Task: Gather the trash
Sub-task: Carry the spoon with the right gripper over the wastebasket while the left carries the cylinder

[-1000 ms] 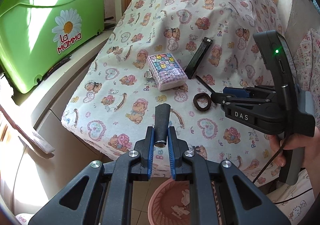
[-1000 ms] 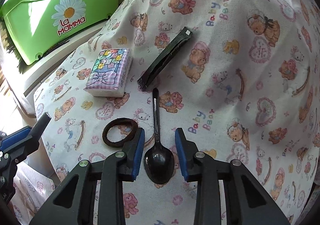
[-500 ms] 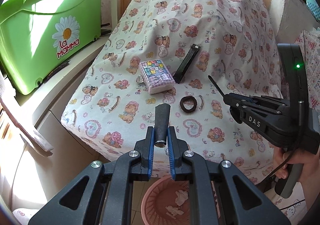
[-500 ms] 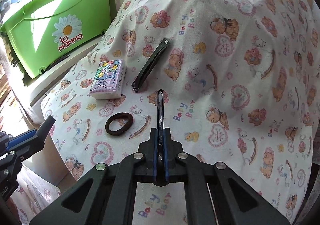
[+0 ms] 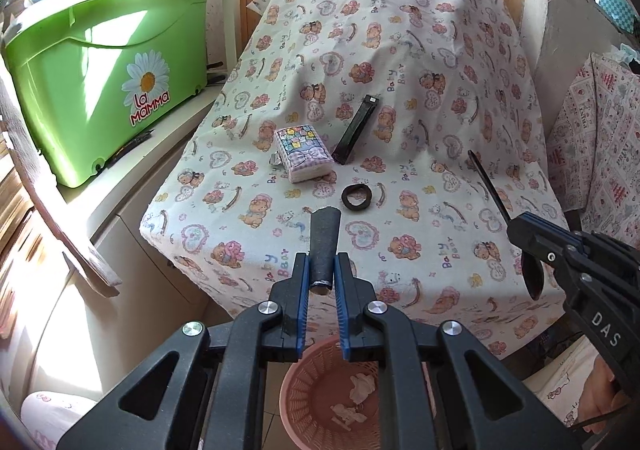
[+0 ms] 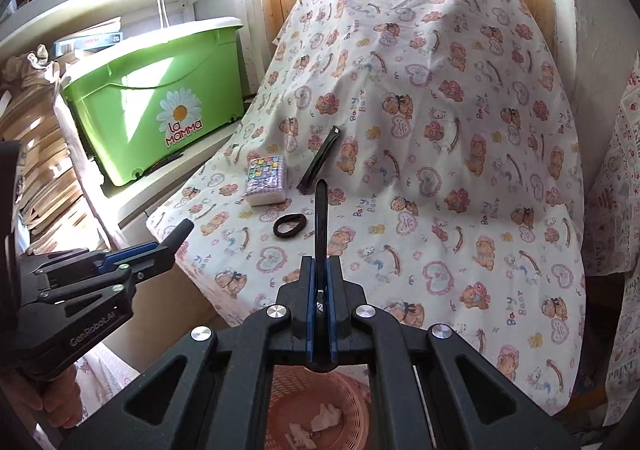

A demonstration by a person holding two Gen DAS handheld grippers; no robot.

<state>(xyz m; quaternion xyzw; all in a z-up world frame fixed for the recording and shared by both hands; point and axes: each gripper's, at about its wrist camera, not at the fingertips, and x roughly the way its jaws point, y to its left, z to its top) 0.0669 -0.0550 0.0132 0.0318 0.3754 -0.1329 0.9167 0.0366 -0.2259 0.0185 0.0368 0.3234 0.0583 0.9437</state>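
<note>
Black plastic fills both claws. The left gripper (image 5: 321, 277) is closed on a dark tube (image 5: 323, 246), its pads pinching the near end while the far end juts forward over the cloth's edge. The right gripper (image 6: 319, 282) is clamped tight on a spoon (image 6: 320, 217): the handle sticks up and forward past the pads, the bowl hangs behind them. Both grippers are held off the bear-print cloth (image 5: 400, 61), above a pink basket (image 5: 304, 382) on the floor with scraps of paper in it. On the cloth lie a tissue pack (image 5: 304, 157), a dark sachet (image 5: 355, 135) just beside it, and a hair tie (image 5: 357, 197) nearer the edge. A green bin (image 5: 108, 89) stands to the left.
</note>
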